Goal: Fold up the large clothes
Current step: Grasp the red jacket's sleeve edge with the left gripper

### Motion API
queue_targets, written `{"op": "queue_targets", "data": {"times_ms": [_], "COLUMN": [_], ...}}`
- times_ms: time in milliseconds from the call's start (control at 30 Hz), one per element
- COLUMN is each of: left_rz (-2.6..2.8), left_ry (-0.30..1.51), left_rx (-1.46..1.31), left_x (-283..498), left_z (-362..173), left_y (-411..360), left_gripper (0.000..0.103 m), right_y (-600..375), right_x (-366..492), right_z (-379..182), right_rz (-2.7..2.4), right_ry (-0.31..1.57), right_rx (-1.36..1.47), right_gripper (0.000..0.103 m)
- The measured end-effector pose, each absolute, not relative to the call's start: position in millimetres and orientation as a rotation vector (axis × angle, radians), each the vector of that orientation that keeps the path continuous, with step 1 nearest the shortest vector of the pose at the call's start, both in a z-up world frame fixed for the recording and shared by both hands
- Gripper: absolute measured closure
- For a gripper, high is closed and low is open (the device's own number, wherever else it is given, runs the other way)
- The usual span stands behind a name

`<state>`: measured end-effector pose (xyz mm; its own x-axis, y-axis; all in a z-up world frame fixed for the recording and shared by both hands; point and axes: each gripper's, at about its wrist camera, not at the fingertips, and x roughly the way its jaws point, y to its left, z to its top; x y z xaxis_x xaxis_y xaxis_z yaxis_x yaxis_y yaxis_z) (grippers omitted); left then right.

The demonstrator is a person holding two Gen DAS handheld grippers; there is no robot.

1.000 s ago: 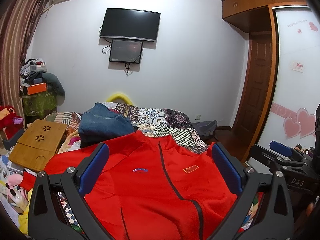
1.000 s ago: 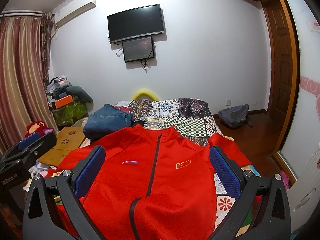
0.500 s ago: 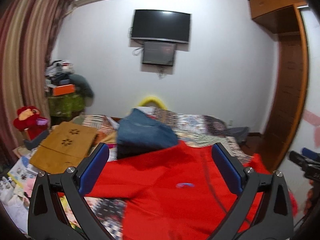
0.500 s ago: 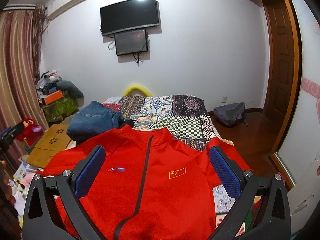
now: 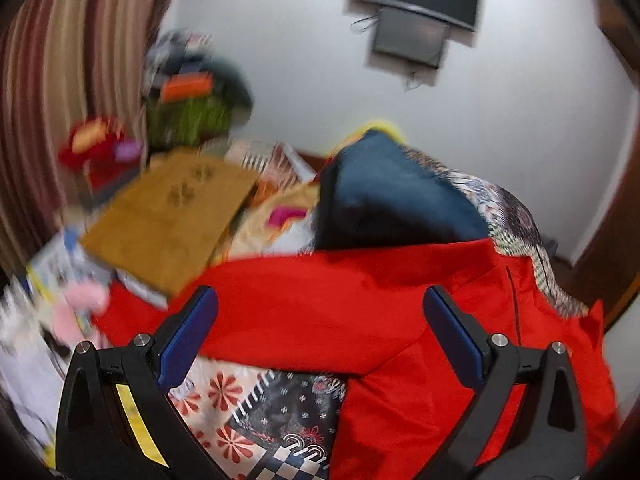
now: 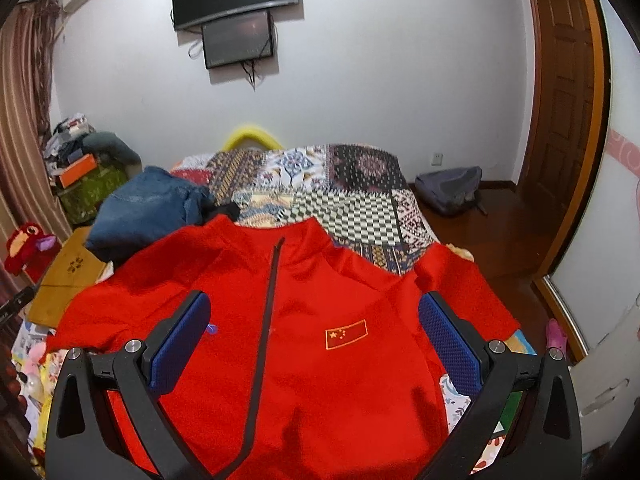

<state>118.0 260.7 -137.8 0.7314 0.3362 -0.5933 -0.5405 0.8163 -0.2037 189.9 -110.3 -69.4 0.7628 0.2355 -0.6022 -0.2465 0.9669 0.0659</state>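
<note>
Red jacket (image 6: 320, 332) lies spread front-up on the patchwork bed (image 6: 352, 204), zip closed, collar toward the far wall, flag patch on the chest. Folded jeans (image 6: 148, 208) sit beside its left shoulder. Right gripper (image 6: 314, 328) hangs above the chest, jaws wide apart, holding nothing. Left gripper (image 5: 320, 332) hangs over the left sleeve (image 5: 304, 300), jaws wide apart and empty; this view is motion-blurred. A wooden board (image 5: 168, 216) lies left of the bed.
</note>
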Motion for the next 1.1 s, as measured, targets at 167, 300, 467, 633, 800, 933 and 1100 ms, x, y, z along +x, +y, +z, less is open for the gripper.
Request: {"op": "queue_targets", "data": {"times_ms": [167, 300, 467, 633, 800, 933, 1100], "left_rz": [0.594, 0.581, 0.482, 0.375, 0.400, 0.450, 0.571], "left_ry": [0.688, 0.758, 0.804, 0.725, 0.671, 0.664, 0.720], "left_rx": [-0.552, -0.729, -0.976, -1.234, -1.256, -1.198, -1.006], "left_x": [117.2, 110.7, 103.3, 92.7, 93.3, 104.1, 124.0], "left_z": [-186.0, -224.1, -265.7, -289.2, -287.6, -280.5, -263.2], "left_y": [312.7, 342.4, 369.4, 386.8, 400.9, 411.7, 410.3], "left_gripper": [0.000, 0.001, 0.007, 0.009, 0.030, 0.043, 0.082], "right_y": [-107.3, -112.1, -118.9, -113.7, -107.5, -103.1, -100.4], "right_x": [200.7, 209.2, 218.7, 222.4, 224.4, 222.6, 219.4], "right_z": [-78.9, -86.1, -92.1, -96.4, -100.0, -99.2, -95.6], "right_rz": [0.238, 0.193, 0.175, 0.171, 0.182, 0.189, 0.193], "right_ry": [0.694, 0.714, 0.760, 0.771, 0.786, 0.778, 0.764], "right_rx": [-0.059, -0.069, -0.024, -0.032, -0.053, -0.064, -0.073], "right_gripper": [0.000, 0.000, 0.000, 0.000, 0.000, 0.000, 0.000]}}
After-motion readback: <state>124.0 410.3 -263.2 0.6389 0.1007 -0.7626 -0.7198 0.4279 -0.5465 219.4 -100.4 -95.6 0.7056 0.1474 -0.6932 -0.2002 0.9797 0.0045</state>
